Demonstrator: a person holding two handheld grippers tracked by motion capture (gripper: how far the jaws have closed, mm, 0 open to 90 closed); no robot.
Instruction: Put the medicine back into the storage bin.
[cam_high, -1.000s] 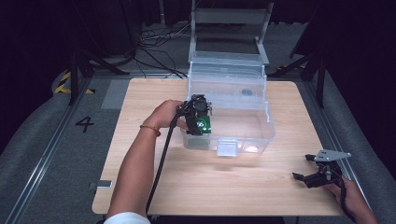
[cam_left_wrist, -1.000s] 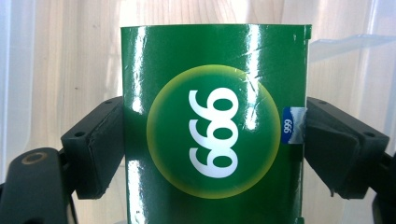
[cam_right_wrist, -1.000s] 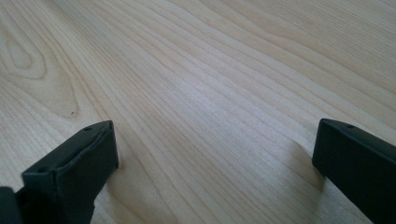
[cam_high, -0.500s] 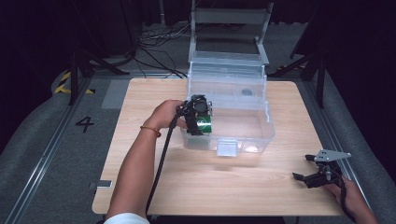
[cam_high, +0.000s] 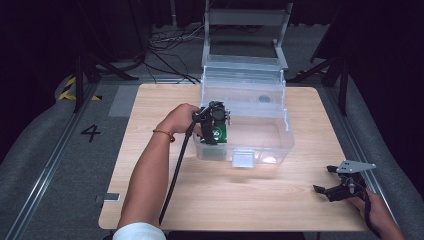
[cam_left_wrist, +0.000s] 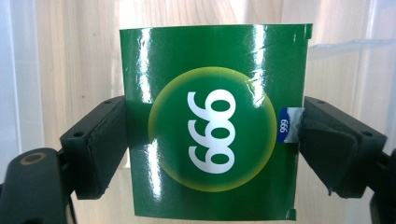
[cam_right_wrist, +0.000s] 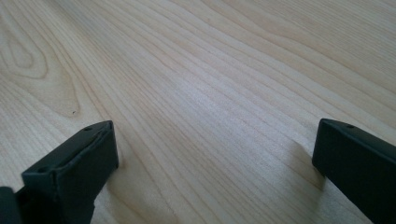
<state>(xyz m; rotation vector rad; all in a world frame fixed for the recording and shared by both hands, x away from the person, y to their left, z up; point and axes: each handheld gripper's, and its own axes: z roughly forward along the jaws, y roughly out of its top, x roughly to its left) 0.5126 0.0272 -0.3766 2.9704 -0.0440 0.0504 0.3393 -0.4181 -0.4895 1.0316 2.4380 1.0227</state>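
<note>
**Green packet held over the bin's near-left corner**

Dark floor and cables ring the wooden table (cam_high: 165, 210), where one clear plastic bin (cam_high: 287, 132) sits with its lid tipped up at the far side. My left gripper (cam_high: 216, 131) is clamped on the one green packet (cam_left_wrist: 212, 140), jaws pressing both its edges, at the bin's near-left corner. I'd judge the good move is to lower it level, clear of the wall, before letting go. My right gripper (cam_high: 336, 191) rests at the near right, jaws spread, nothing between them. Two grippers, one packet, one bin.
</note>
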